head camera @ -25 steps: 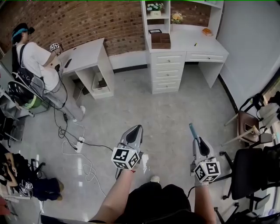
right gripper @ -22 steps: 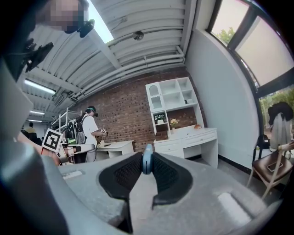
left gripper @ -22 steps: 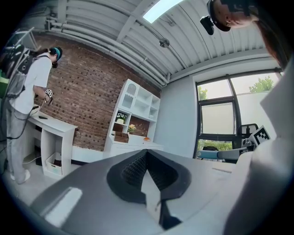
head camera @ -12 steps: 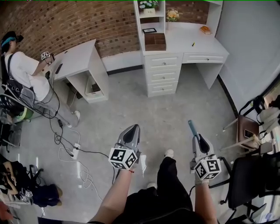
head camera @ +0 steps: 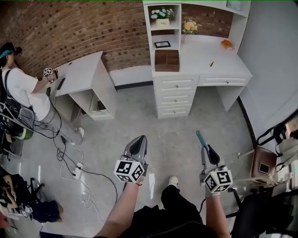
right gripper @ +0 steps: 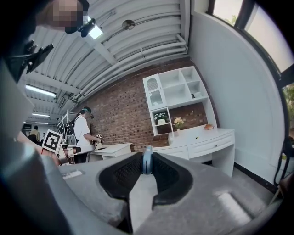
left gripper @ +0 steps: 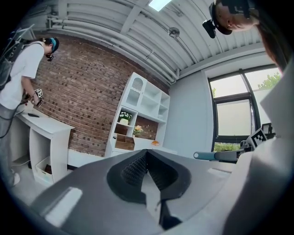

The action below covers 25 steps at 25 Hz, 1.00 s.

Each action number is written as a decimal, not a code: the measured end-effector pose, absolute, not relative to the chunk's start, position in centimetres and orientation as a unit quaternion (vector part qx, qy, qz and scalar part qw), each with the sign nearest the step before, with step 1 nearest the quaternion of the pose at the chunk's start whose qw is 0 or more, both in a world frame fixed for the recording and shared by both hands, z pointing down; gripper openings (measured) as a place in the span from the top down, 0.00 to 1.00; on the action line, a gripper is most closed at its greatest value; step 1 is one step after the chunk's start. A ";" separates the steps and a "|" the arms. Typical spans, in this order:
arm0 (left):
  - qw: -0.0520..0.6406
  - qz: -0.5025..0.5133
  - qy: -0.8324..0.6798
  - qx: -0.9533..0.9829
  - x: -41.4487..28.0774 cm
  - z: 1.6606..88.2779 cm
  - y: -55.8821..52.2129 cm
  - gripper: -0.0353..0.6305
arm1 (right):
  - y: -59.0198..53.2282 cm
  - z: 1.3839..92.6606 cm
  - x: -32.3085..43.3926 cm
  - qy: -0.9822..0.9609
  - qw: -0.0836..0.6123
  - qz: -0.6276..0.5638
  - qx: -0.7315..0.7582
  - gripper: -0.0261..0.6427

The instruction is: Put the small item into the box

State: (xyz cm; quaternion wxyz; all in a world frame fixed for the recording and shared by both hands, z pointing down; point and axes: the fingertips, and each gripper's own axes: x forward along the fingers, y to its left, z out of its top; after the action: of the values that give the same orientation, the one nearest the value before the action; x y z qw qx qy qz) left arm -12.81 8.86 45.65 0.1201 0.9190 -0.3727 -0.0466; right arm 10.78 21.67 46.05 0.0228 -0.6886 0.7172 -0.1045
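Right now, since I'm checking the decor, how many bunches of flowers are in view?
2: white flowers stand on a shelf of the white desk; yellow flowers stand on its top, just right of that shelf column. Higher shelves are cut off, so more may be hidden.

Bright, even indoor light; ceiling lamp [right gripper: 95,31] glares; fisheye warp, dark corners; right tongs [right gripper: 146,161] blurred.

A brown wooden open box [head camera: 166,60] sits on the white drawered desk [head camera: 219,65] against the red brick wall [head camera: 70,28], with a plain white table [head camera: 81,70] to its left.
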 end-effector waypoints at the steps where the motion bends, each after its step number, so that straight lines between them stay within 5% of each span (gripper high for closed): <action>1: 0.120 -0.045 -0.374 0.919 -12.1 45.6 8.0 0.94 | 20.6 46.0 11.5 0.719 0.023 -0.105 -0.686 0.86; 25: 0.136 -0.031 -0.396 0.908 -2.0 48.7 -6.2 0.94 | 5.3 48.2 19.8 0.754 0.021 -0.124 -0.645 0.86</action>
State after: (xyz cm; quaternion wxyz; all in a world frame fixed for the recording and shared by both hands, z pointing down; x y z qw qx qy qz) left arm -2.02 -6.16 48.69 0.1361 0.9076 -0.3958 -0.0311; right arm 19.77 5.32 48.21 0.0208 -0.6449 0.7539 -0.1239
